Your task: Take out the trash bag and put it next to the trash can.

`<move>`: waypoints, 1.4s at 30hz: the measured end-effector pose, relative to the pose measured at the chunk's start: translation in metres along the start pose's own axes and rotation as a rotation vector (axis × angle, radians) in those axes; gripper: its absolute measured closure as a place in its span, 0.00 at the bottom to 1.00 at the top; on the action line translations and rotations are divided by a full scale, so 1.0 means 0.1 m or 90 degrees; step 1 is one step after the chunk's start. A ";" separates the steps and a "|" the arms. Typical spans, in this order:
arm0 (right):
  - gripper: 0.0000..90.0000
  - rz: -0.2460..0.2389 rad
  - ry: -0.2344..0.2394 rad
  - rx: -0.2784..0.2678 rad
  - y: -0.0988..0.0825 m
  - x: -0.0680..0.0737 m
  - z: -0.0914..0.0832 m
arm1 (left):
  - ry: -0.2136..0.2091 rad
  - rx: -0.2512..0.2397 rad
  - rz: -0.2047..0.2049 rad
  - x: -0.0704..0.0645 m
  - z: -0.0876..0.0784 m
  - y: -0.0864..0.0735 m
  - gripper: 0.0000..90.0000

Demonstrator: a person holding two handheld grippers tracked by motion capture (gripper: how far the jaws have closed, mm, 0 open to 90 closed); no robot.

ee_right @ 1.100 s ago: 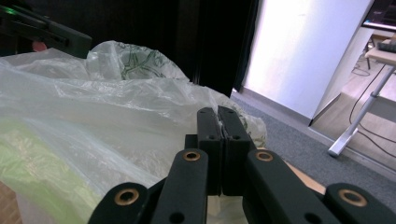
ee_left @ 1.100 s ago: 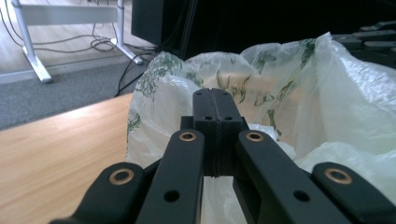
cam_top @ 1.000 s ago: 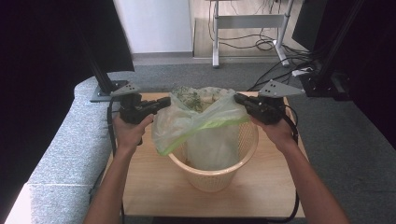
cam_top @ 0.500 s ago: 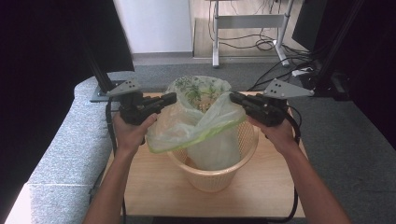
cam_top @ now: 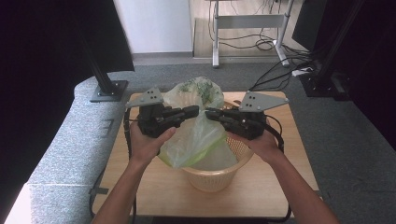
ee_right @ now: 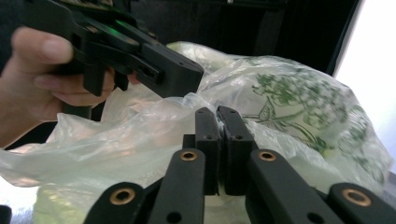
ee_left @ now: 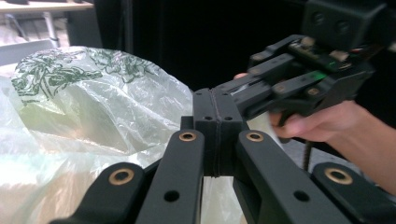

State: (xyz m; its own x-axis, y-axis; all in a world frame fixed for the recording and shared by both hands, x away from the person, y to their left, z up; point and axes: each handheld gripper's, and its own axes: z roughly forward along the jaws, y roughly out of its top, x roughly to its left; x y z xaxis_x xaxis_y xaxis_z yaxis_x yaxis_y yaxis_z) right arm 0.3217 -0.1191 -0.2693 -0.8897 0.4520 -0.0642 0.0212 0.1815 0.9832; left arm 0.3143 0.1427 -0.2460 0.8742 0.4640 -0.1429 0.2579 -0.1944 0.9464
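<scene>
Plastic bag (cam_top: 196,126): translucent, green print near the top; gathered above the basket (cam_top: 219,175), lower part hanging inside it.
Basket: woven, tan, upright on the wooden desk (cam_top: 154,191), near the middle.
Left gripper (cam_top: 195,110): jaws together, pinching bag film at the left of the gathered top; in the left gripper view the pads meet flush.
Right gripper (cam_top: 211,113): jaws have just been opening slightly; a narrow gap shows, film between the pads, clamped on the bag.
Spacing: both gripper tips near each other above the basket.
</scene>
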 end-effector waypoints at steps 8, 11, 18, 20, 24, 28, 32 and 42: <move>0.55 0.017 0.039 0.044 -0.07 0.04 0.20 | -0.022 0.002 -0.020 0.02 0.02 -0.07 1.00; 0.51 0.007 0.028 0.063 -0.08 0.07 0.28 | -0.029 0.004 -0.025 0.02 0.04 -0.09 1.00; 0.95 -0.036 0.015 0.082 -0.05 0.13 0.38 | -0.041 0.007 -0.034 0.03 0.04 -0.10 1.00; 0.98 -0.039 0.006 0.087 -0.06 0.12 0.37 | -0.030 -0.006 -0.034 0.04 -0.01 -0.10 0.93; 0.98 -0.038 -0.015 0.080 -0.06 0.07 0.29 | 0.005 -0.034 -0.035 0.08 -0.18 -0.08 0.77; 0.98 -0.022 -0.027 0.051 -0.01 0.00 0.12 | 0.062 -0.065 -0.036 0.18 -0.45 -0.11 0.56; 0.98 -0.003 -0.041 0.012 0.08 -0.07 -0.06 | 0.112 -0.074 -0.065 0.34 -0.66 -0.23 0.43; 0.98 0.005 -0.060 -0.033 0.33 -0.13 -0.24 | 0.085 -0.041 -0.120 0.60 -0.67 -0.57 0.31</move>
State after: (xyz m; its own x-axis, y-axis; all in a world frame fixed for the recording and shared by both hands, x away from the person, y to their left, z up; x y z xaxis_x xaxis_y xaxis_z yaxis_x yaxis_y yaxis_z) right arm 0.3228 -0.1402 -0.2316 -0.8427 0.5338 -0.0702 0.0016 0.1330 0.9911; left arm 0.3245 0.2396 -0.2896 0.7500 0.5974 -0.2839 0.3810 -0.0394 0.9237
